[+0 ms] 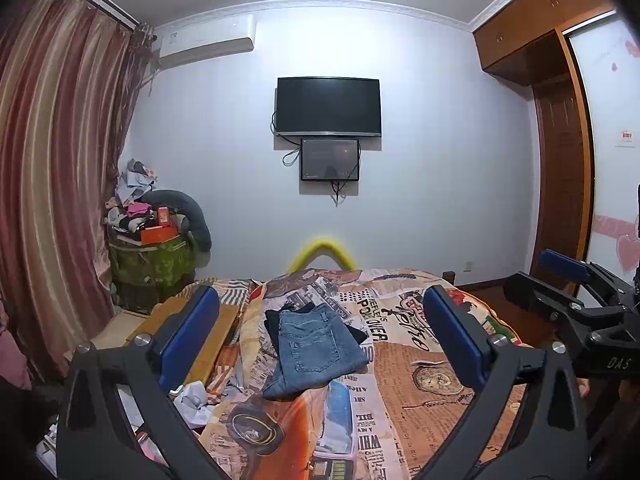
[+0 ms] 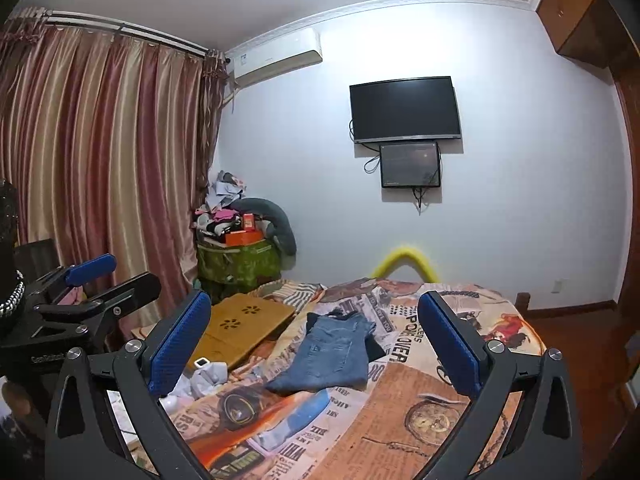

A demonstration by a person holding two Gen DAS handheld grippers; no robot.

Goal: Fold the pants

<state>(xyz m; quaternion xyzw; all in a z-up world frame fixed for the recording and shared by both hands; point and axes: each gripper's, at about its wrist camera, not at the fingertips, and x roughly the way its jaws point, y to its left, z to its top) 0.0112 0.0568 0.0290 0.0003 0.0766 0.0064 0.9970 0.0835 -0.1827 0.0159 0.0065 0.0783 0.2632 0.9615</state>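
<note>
Both wide-open, empty grippers, left gripper and right gripper, hover apart from the folded jeans lying ahead mid-bed, long axis pointing away, about equally near each.

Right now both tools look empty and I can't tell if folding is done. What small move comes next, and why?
Probably draw both tools back and leave the jeans alone. They already lie as a compact folded bundle on the printed bedspread, on top of a dark garment. The left tool and right tool are wide open with nothing between their pads, so no grip seems needed.
</note>
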